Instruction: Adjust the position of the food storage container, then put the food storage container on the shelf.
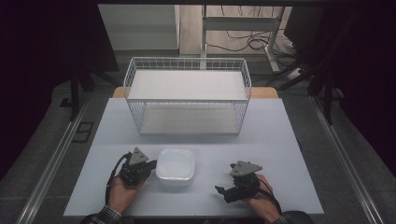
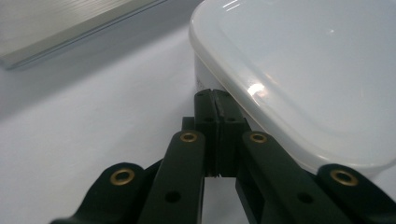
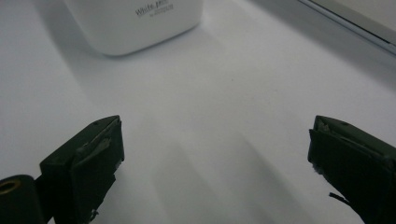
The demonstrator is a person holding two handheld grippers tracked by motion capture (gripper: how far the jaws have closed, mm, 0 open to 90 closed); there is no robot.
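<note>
High view puts the lidded white container at lower centre, probably light, stiff and slick, best gripped under its rim, left gripper closed empty beside it, right gripper wide open.

White lidded container, black hand-held grippers, white wire-grid basket, pale grey-white table, plaid sleeve

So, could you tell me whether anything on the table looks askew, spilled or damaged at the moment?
Nothing stands out. The white lidded container sits flat on the table with its lid seated, the wire basket stands upright behind it, and no spill shows. The left gripper, shut, is against the container's side; the right gripper is open, apart from it.
</note>
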